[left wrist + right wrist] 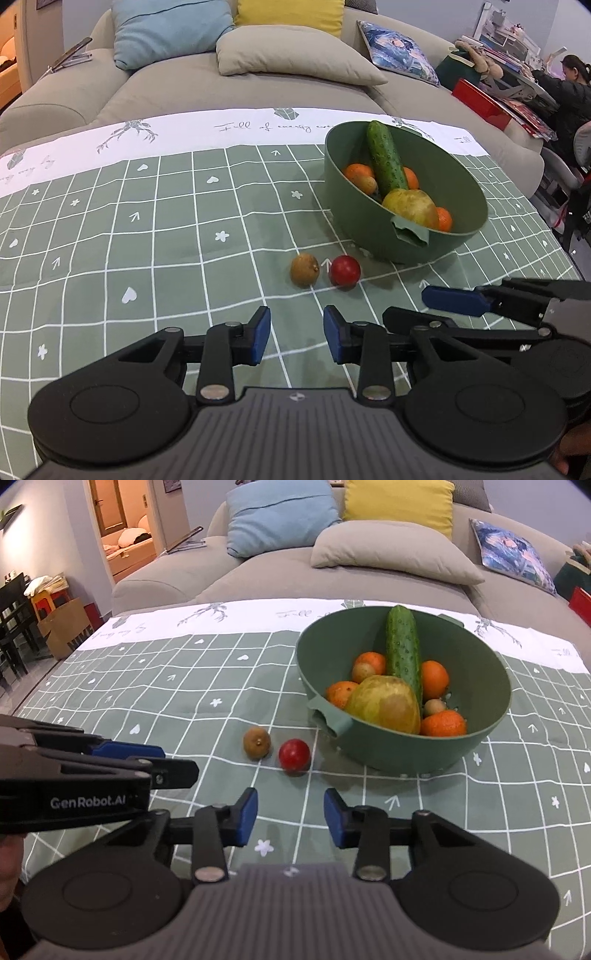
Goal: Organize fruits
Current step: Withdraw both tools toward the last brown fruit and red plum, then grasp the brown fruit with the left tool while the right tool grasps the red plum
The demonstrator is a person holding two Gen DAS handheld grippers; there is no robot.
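Two fruits left on the cloth, so I'd call this mostly done: the green bowl (406,738), ahead and to the right of my fingers, already holds the cucumber (403,653), oranges and a pear. Both my left gripper (296,332) and right gripper (290,812) are spread, holding nothing. The brown fruit (304,270) and red fruit (345,270) sit just ahead of my fingertips.
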